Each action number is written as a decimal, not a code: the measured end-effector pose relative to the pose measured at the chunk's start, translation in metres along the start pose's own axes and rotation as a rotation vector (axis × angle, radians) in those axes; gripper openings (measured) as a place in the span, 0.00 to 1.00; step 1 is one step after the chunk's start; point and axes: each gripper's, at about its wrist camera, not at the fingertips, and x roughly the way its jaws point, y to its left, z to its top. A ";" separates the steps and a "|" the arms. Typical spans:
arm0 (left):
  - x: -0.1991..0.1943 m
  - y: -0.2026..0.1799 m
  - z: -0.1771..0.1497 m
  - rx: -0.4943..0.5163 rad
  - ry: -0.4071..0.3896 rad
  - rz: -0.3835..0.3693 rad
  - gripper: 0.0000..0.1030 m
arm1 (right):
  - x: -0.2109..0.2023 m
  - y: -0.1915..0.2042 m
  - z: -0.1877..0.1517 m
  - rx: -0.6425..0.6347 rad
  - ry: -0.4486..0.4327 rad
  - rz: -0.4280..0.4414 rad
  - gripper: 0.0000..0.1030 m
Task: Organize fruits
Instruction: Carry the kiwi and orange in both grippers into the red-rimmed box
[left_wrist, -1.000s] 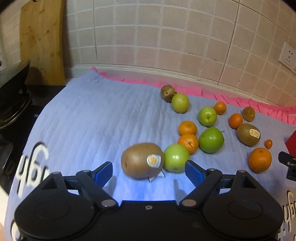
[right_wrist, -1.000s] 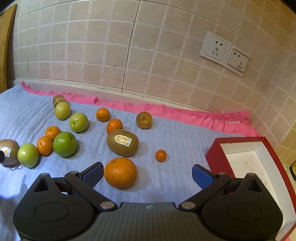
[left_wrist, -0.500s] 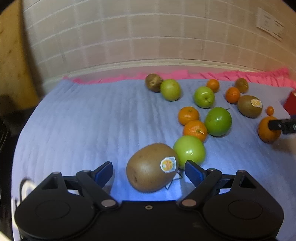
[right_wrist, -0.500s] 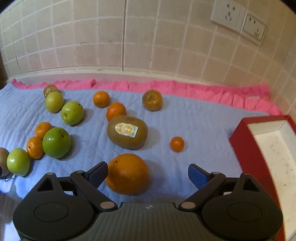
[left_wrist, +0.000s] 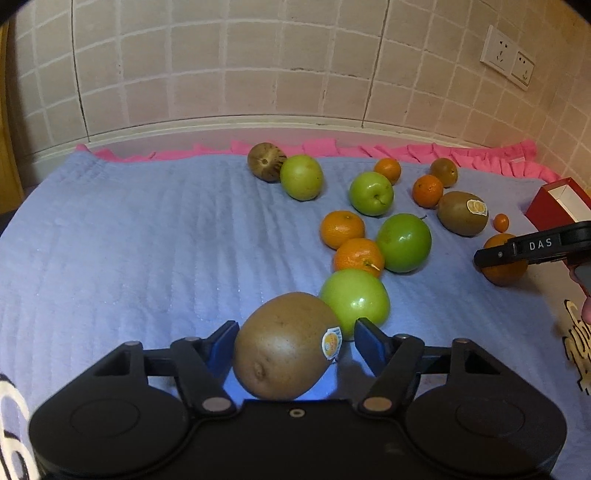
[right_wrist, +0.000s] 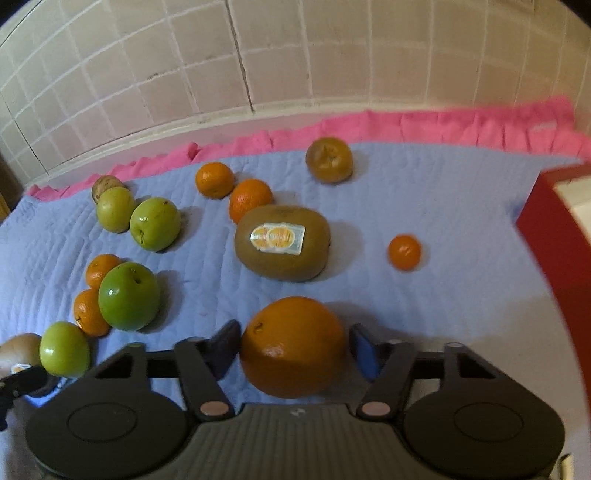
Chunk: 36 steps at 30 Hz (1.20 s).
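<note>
A brown kiwi with a sticker (left_wrist: 284, 354) lies on the blue quilted cloth (left_wrist: 147, 251) between the fingers of my left gripper (left_wrist: 295, 326). Those jaws are closing: the left pad is at the kiwi's skin and a small gap shows at the right pad. A green apple (left_wrist: 356, 299) touches the kiwi from behind. In the right wrist view a large orange (right_wrist: 293, 343) sits between the fingers of my right gripper (right_wrist: 293, 328). Its jaws are closing too, with the pads just off the orange's sides. A red box (right_wrist: 554, 236) with a white inside stands at the right.
More fruit is scattered on the cloth: a second stickered kiwi (right_wrist: 282, 242), several green apples and mandarins, a tiny mandarin (right_wrist: 404, 251) and a brownish fruit (right_wrist: 328, 158). The cloth's pink edge (left_wrist: 406, 151) meets a tiled wall with sockets (left_wrist: 508, 57).
Both grippers came down and forward over their fruit. Both pairs of jaws narrowed from wide open to close around the kiwi and the orange. The fruit has not moved.
</note>
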 end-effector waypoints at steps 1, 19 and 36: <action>-0.001 -0.001 -0.001 0.003 -0.003 0.020 0.69 | -0.001 -0.002 0.000 0.014 -0.006 0.005 0.58; -0.086 -0.082 0.090 0.140 -0.295 -0.160 0.68 | -0.141 -0.071 0.018 0.123 -0.278 -0.062 0.57; 0.080 -0.397 0.212 0.522 0.003 -0.664 0.68 | -0.190 -0.300 -0.001 0.410 -0.133 -0.367 0.57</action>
